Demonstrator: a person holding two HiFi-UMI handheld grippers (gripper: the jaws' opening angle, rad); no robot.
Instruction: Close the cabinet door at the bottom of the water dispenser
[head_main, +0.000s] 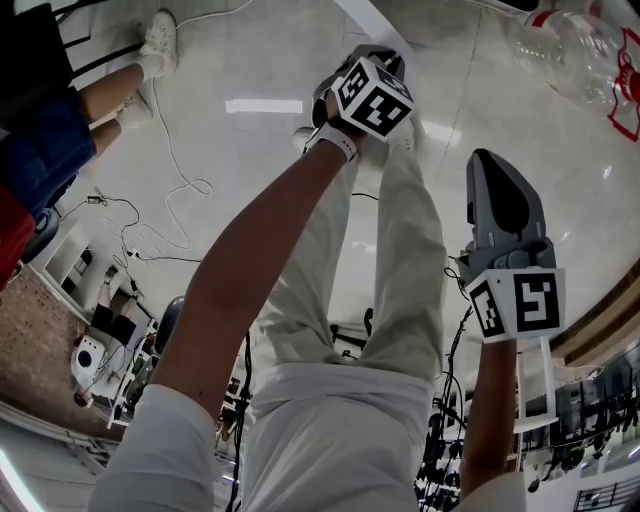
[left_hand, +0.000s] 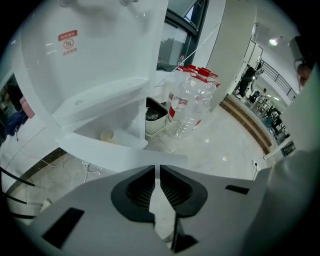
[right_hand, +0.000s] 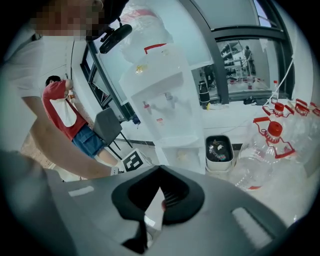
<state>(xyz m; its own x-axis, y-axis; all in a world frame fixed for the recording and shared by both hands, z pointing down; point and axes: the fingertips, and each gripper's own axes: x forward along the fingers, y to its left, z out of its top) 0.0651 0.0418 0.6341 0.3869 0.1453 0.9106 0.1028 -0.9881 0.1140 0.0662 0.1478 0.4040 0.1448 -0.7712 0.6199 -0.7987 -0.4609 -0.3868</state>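
The white water dispenser (left_hand: 95, 65) stands close ahead in the left gripper view. Its bottom cabinet (left_hand: 107, 131) is open, with a small cup (left_hand: 106, 135) inside. The white cabinet door (left_hand: 115, 154) shows as a slab lying across just beyond my left gripper (left_hand: 158, 169). That gripper's jaws are almost together with nothing between them. In the right gripper view the dispenser (right_hand: 165, 100) is farther off, with its cabinet (right_hand: 182, 156) open. My right gripper (right_hand: 160, 171) hangs back with its tips meeting and nothing in them. The head view shows the left gripper (head_main: 368, 75) reaching forward and the right gripper (head_main: 497, 190) held nearer.
A white waste bin (right_hand: 219, 150) with rubbish sits right of the dispenser. Several clear, red-capped water bottles (right_hand: 267, 150) stand beyond it. A person in a red top (right_hand: 62, 112) sits on the left beside a chair (right_hand: 107, 127). Cables (head_main: 180, 190) trail across the shiny floor.
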